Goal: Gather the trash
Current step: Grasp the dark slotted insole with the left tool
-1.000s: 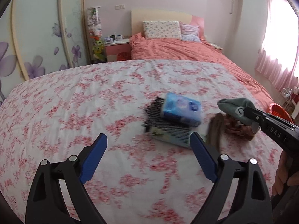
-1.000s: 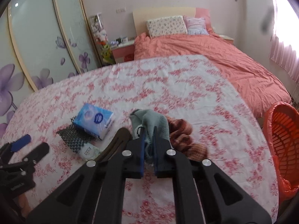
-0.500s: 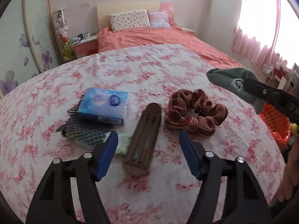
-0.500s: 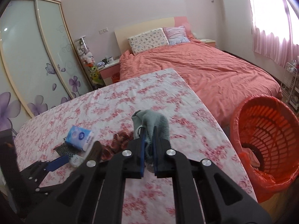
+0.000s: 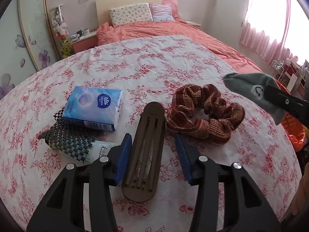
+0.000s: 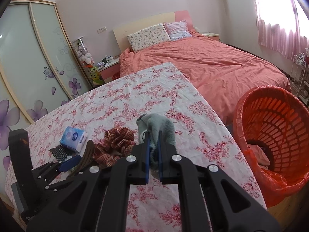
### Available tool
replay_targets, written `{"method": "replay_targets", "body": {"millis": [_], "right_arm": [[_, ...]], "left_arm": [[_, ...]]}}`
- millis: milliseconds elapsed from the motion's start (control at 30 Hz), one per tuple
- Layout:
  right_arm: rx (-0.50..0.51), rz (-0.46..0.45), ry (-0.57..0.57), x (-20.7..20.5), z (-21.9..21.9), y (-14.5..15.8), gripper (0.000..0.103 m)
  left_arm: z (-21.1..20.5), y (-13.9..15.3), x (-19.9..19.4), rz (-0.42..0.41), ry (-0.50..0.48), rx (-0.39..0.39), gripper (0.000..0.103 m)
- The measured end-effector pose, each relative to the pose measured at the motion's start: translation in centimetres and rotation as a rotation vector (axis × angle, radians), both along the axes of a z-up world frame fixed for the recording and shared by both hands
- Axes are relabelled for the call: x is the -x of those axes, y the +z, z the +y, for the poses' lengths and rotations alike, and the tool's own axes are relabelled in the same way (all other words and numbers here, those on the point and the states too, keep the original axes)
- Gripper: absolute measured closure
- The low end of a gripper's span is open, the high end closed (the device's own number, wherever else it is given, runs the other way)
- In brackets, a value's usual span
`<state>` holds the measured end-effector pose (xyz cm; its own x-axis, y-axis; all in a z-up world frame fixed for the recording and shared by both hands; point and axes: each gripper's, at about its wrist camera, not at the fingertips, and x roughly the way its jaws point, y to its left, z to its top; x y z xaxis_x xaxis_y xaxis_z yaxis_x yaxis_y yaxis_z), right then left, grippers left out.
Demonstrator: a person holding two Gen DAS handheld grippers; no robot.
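Note:
A flat brown slotted piece [image 5: 146, 148] lies on the floral tablecloth [image 5: 135, 67] between the blue pads of my left gripper [image 5: 152, 137]. Its jaws are closing; the left pad is at the piece's edge, while a gap shows at the right pad. My right gripper [image 6: 153, 135] is shut on a grey sock [image 6: 156, 127], held above the cloth. The same sock [image 5: 249, 85] hangs at the right of the left wrist view. A red-brown scrunchie [image 5: 204, 114] lies just right of the brown piece.
A blue tissue pack [image 5: 94, 106] rests on a black woven mat [image 5: 67, 137] with a white packet [image 5: 102, 150] under it. A red slatted basket [image 6: 274, 135] with a red liner stands off the table's right edge. A pink bed [image 6: 212, 63] is behind.
My left gripper moved right and down over the brown piece and its jaws narrowed around it. My right gripper carried the sock to the right, bringing the red basket into view.

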<state>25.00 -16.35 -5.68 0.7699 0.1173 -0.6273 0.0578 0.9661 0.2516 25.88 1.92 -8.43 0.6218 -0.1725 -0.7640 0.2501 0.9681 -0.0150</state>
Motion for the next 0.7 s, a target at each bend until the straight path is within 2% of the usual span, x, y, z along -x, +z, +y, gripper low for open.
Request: {"method": "replay_targets", "body": {"millis": [200,333,500,700], "right_arm": [[-0.007,0.008,-0.026,-0.8,-0.5,-0.9,0.095],[0.025,0.026,-0.042,-1.5,-0.5,-1.6,0.095],[0.060,0.098,-0.038,-2.4,-0.4,-3.2,0.095],[0.035,0.136,-0.023,-2.8,-0.6,-4.0,0.091]], "left_arm": [[0.3,0.1,-0.6,0.006,0.004,0.038,0.056],[0.3,0.1,-0.4,0.006,0.006,0.030,0.055],[0.2,0.0,-0.5,0.006,0.006,0.026,0.055],[0.1,0.0,-0.4,0.005,0.008,0.014,0.055]]}}
